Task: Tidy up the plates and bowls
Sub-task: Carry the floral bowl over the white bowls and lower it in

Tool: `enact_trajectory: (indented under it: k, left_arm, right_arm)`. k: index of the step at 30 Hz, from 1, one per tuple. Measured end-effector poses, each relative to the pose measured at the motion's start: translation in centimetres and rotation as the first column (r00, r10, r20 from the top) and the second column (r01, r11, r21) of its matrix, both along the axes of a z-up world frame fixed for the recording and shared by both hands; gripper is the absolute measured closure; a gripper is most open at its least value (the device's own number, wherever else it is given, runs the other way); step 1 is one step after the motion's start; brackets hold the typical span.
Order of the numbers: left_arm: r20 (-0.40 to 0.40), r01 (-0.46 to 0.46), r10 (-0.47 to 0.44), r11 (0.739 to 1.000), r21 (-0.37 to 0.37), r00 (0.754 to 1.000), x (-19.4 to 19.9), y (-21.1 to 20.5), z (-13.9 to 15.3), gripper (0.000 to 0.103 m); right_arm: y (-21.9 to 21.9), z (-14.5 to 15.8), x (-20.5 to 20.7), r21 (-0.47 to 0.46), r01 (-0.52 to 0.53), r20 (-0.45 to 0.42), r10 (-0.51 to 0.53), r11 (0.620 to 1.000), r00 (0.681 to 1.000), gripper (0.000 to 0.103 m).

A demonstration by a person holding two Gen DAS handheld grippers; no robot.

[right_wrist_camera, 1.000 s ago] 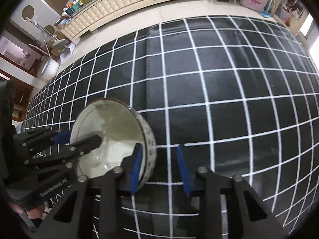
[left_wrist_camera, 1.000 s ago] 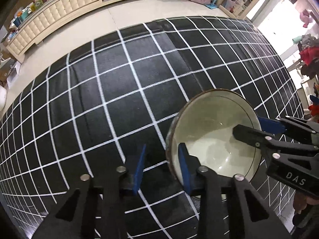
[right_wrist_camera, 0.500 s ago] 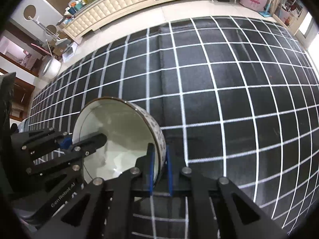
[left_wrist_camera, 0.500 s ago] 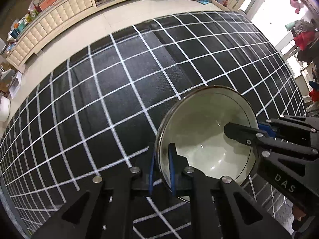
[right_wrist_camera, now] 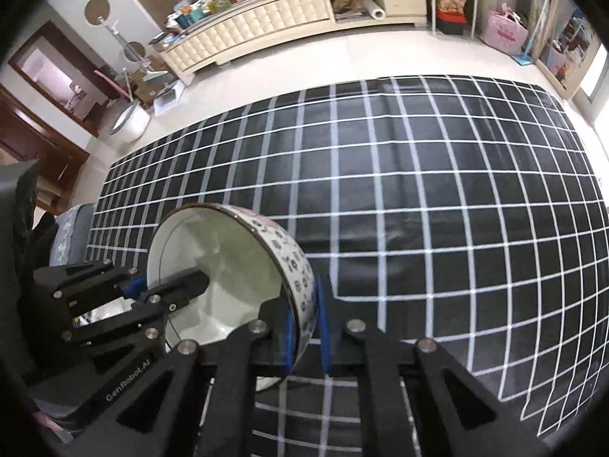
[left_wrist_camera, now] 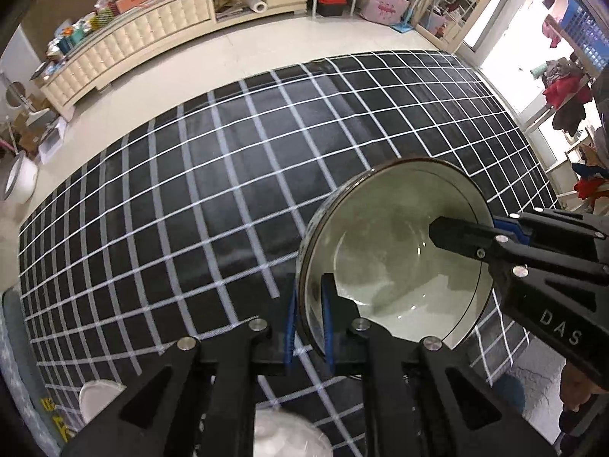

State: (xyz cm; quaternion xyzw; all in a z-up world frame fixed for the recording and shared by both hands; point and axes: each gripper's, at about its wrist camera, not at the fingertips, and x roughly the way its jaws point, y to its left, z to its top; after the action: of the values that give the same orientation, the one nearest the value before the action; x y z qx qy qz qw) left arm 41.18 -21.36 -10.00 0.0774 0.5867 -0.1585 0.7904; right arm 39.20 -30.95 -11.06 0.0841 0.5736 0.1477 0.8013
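1. One bowl (left_wrist_camera: 392, 251), patterned outside and pale inside, is in view.
2. Two hand-held grippers: the left hand-held gripper (left_wrist_camera: 308, 320) and the right hand-held gripper (right_wrist_camera: 304, 327).
3. One black cloth with a white grid (right_wrist_camera: 437, 205).
4. Two whitish round items (left_wrist_camera: 99, 400) show at the lower edge of the left wrist view; what they are cannot be told.
5. One pink bag (right_wrist_camera: 504, 32).

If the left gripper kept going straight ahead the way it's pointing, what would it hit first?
The left gripper, clamped on the white patterned bowl's rim, points at the black white-gridded cloth. That cloth probably comes first; depth is unclear.
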Motion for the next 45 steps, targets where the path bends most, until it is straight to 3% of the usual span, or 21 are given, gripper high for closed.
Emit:
enact_trajectory:
  k: [9,23,34,45]
  left_arm:
    - [0.0,-0.075,0.075,0.997,-0.003,0.997,-5.3,6.0,1.5,0.093]
    - [-0.041,-0.128,0.128,0.992,-0.003,0.991,-12.1,12.5,-0.5,0.093]
    - [-0.075,-0.105,0.105,0.994,0.011,0.992,-14.5,13.2,-3.0,0.094]
    - [-0.065,-0.105,0.105,0.994,0.011,0.992,-13.6,13.8,-4.4,0.095]
  right_arm:
    - [4.7,0.7,-4.1,0.025,-0.048,-0.014,0.048,0.999,0.999,0.089]
    - [11.2,-1.6,-7.9,-0.023,-0.134,-0.064,0.133,0.991,0.989,0.089]
    - [13.0,-3.7,-9.7,-0.1,-0.136,-0.114,0.125,0.986,0.986,0.089]
    - [13.9,-4.3,-9.4,-0.139,-0.15,-0.131,0.132,0.979,0.982,0.089]
